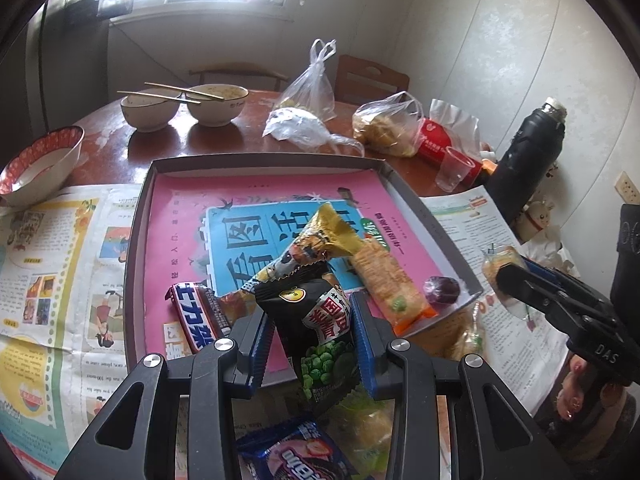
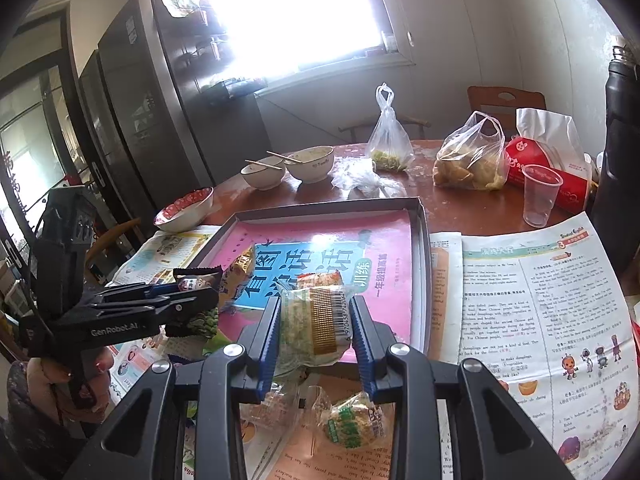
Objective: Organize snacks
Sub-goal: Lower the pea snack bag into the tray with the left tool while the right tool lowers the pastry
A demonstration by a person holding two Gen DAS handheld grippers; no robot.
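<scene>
My left tongs [image 1: 310,334] are clenched on a black pea packet [image 1: 316,320], pinched mid-body and held just above the near rim of the tray [image 1: 138,216]. My right tongs [image 2: 314,334] are clenched on a clear cracker pack [image 2: 312,320], also over the near rim. Both items: light, crinkly film, slippery, air-puffed; contents likely brittle, so grip at the waist or sealed ends, gently. Already in the tray: gold packet [image 1: 320,236], orange wafer pack [image 1: 386,284], chocolate bar [image 1: 198,316], purple sweet [image 1: 442,290]. Loose on the newspaper [image 2: 532,312]: green pack [image 2: 352,420].
</scene>
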